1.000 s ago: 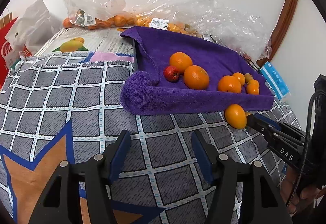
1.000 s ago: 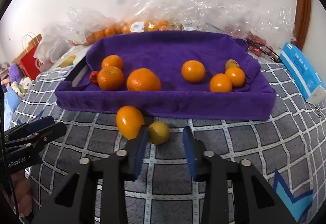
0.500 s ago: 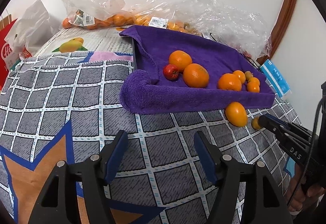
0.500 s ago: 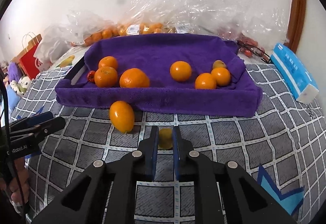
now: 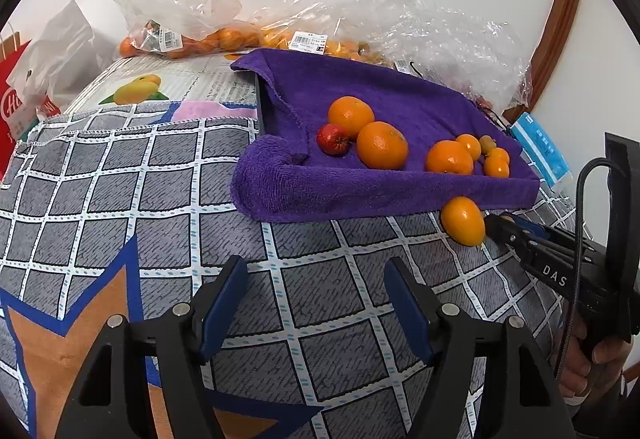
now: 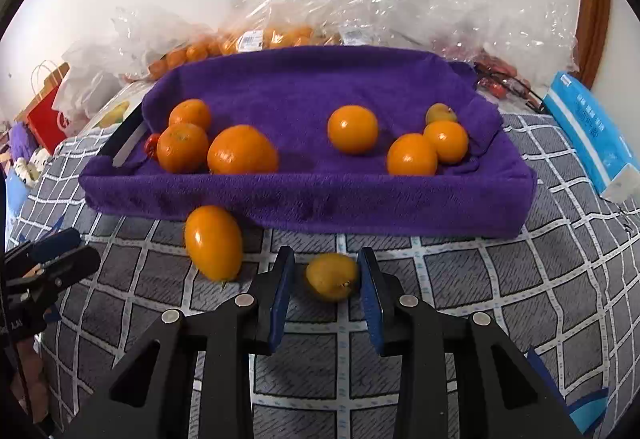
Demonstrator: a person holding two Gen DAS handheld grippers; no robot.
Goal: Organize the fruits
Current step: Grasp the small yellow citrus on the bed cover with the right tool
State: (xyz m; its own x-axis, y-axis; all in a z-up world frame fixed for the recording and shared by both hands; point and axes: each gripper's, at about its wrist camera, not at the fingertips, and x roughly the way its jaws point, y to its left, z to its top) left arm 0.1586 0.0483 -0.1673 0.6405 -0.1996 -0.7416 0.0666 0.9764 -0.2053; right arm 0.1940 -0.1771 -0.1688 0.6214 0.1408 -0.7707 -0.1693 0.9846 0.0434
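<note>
A purple towel-lined tray (image 6: 312, 199) (image 5: 360, 191) holds several oranges and a small red fruit (image 5: 333, 139). On the checked cloth in front of it lie an oval orange fruit (image 6: 213, 242) (image 5: 463, 220) and a small yellow fruit (image 6: 331, 276). My right gripper (image 6: 326, 271) is open, its jaws on either side of the small yellow fruit, not touching it. It shows side-on in the left wrist view (image 5: 508, 229). My left gripper (image 5: 316, 283) is open and empty over the cloth, left of the tray's front.
Clear plastic bags of oranges (image 5: 224, 39) lie behind the tray by the wall. A blue tissue pack (image 6: 592, 131) is at the right. A red paper bag (image 5: 16, 103) and a printed fruit box (image 5: 160, 87) are at the far left.
My right gripper was open, shut with the small yellow fruit ahead of its tips, and has opened again around it. The left gripper shifted only slightly.
</note>
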